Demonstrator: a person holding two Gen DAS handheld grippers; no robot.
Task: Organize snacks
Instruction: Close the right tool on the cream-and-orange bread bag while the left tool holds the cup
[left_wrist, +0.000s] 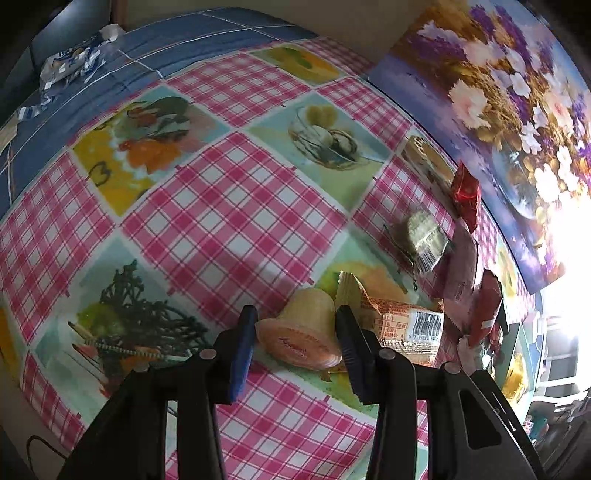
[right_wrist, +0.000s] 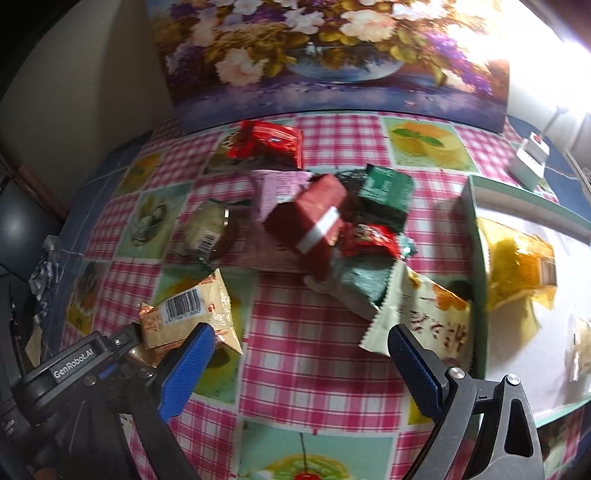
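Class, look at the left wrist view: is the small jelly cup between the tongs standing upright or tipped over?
Tipped over. The jelly cup lies on its side, its sealed lid facing the camera.

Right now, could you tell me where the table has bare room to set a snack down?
Bare cloth lies left of the jelly cup, and more before the snack pile. It is crowded by the painting and beside the tray.

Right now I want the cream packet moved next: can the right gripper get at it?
Probably yes: the right gripper is open and empty, the cream packet lies just ahead, uncovered.
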